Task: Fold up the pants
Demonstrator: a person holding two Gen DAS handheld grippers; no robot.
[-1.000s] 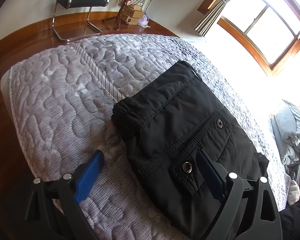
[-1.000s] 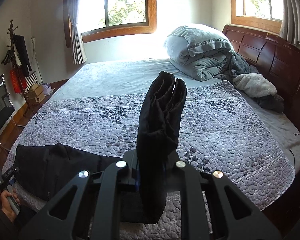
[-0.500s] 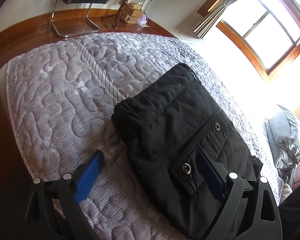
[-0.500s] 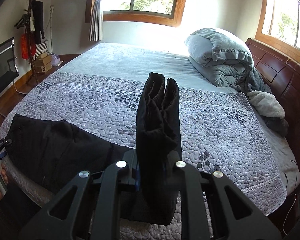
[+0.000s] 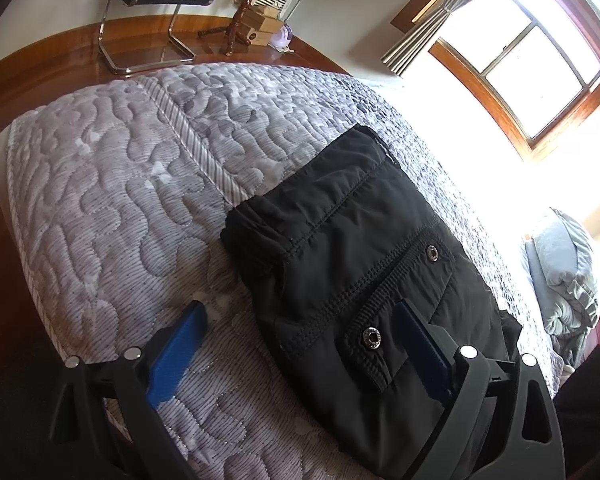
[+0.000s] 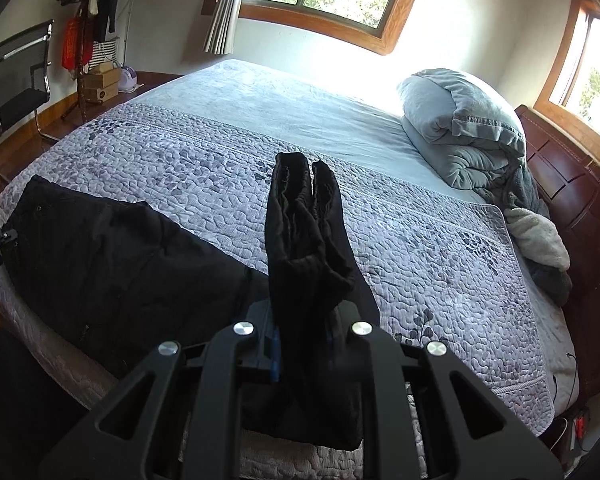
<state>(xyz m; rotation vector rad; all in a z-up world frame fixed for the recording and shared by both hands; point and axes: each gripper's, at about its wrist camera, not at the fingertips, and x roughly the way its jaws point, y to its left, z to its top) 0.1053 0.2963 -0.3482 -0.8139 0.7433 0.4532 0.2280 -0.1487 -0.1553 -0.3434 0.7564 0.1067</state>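
Observation:
Black pants (image 5: 356, 264) lie on the grey quilted bed (image 5: 112, 184), waist end near the foot corner, with snap pockets facing up. My left gripper (image 5: 300, 328) stands open over the waist end, one blue pad on the quilt and the other over the pocket, gripping nothing. In the right wrist view the pants (image 6: 112, 256) stretch left across the bed. My right gripper (image 6: 302, 344) is shut on the bunched leg ends (image 6: 306, 232), which stand up between its fingers above the quilt.
A rolled grey duvet (image 6: 464, 120) and a white blanket (image 6: 536, 236) lie by the dark wooden headboard (image 6: 572, 192). A black chair (image 6: 16, 80), a coat stand and boxes (image 6: 100, 80) stand on the wooden floor beyond the bed's foot.
My right gripper has carried the leg ends leftwards toward the waist end and rolled, so the lying pants now fill more of its view. The left gripper stayed in place, open.

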